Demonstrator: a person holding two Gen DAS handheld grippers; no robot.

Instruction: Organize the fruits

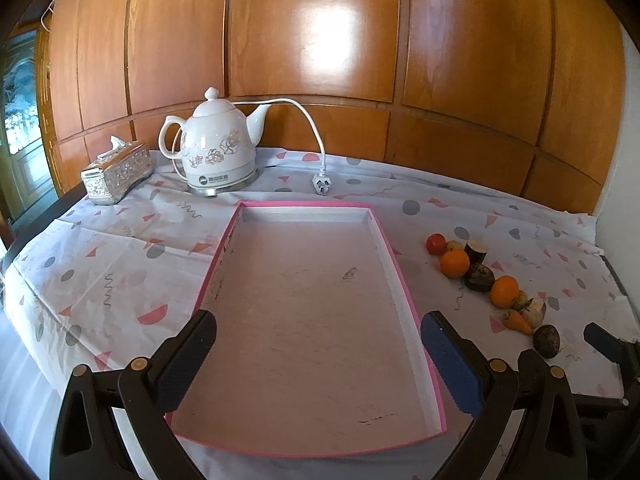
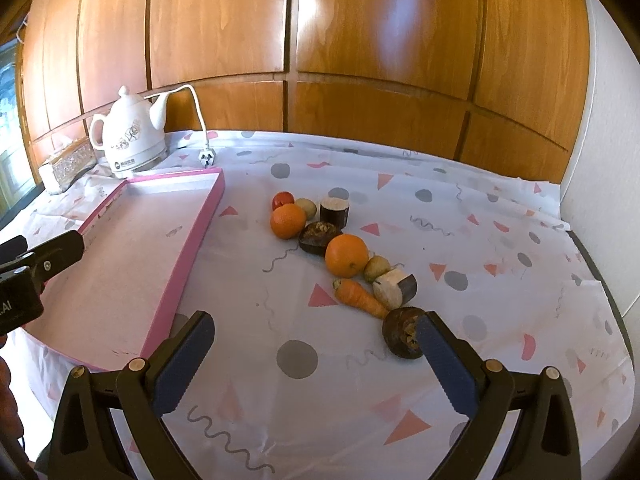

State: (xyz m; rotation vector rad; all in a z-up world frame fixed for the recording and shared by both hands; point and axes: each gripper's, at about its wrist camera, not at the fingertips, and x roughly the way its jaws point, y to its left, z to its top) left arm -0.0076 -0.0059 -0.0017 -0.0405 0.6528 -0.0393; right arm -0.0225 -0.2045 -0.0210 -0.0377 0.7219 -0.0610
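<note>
**Both grippers open, fruit lined up beside an empty pink tray**

Your left gripper point(image 1: 318, 354) hovers over the near end of the pink-rimmed tray point(image 1: 404, 280), its fingers spread wide and holding nothing. Your right gripper point(image 2: 316, 354) hangs above the patterned tablecloth point(image 2: 480, 208), fingers likewise spread and empty; its right finger sits just in front of a dark round fruit point(image 2: 402, 332), though you cannot tell whether they touch.

From that dark fruit a loose diagonal row runs away from you on the table: a carrot point(image 2: 360, 298), a cut pale-faced piece with dark skin point(image 2: 396, 288), a small yellowish fruit point(image 2: 376, 266), an orange point(image 2: 346, 255), a dark brown fruit point(image 2: 318, 236), a second orange point(image 2: 288, 220), a dark cut cylinder point(image 2: 334, 210), another small yellowish fruit point(image 2: 306, 206) and a red tomato-like fruit point(image 2: 282, 200). The row lies to the right of the tray, apart from it.

Behind the tray stand a white floral kettle point(image 1: 216, 152), its unplugged cord point(image 1: 322, 182), and a silver tissue box point(image 1: 118, 172), against a wooden panelled wall point(image 1: 320, 40).
</note>
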